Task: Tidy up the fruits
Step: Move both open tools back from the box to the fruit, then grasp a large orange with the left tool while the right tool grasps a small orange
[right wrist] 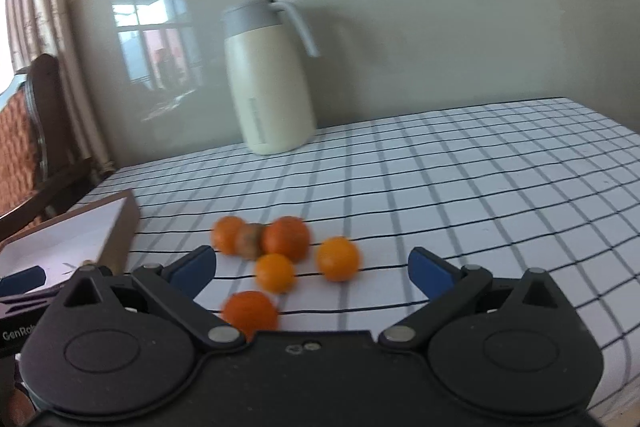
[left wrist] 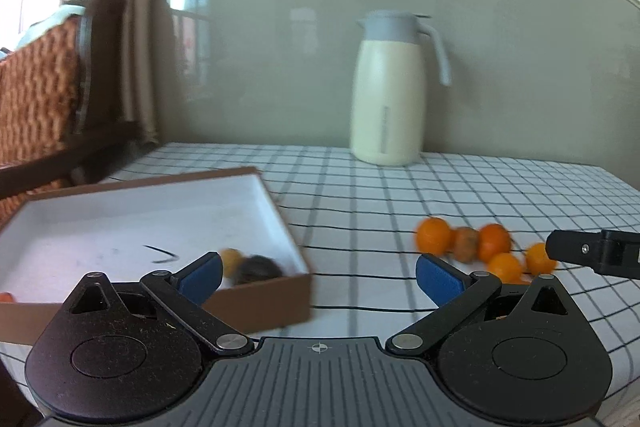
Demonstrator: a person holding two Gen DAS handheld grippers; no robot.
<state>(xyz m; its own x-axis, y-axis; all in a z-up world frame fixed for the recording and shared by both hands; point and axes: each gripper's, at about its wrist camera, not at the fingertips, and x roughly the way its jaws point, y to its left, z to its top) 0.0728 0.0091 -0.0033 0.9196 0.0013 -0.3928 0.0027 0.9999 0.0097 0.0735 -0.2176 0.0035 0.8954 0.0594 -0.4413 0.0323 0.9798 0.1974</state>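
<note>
Brown-walled box [left wrist: 264, 311] at left of desk [left wrist: 380, 187], white inside, two fruits already in its near right corner: one yellow-orange [left wrist: 231, 261], one dark [left wrist: 258, 270]. Left gripper [left wrist: 319, 273] spread wide, empty, over box corner. Loose cluster of orange fruits [right wrist: 286, 239] on checked cloth, well right of box; one browner piece [right wrist: 249, 241] among them. Right gripper [right wrist: 310, 269] also wide, empty, straddling the cluster, nearest fruit [right wrist: 250, 313] close to its body.

Risks: round fruit, touching neighbours, likely to roll toward desk edge if nudged on closing. Two caught at once, or one squeezed out sideways. Soft skins, bruising under hard grip. Cream jug [right wrist: 268, 83] at back, well apart, no concern.
</note>
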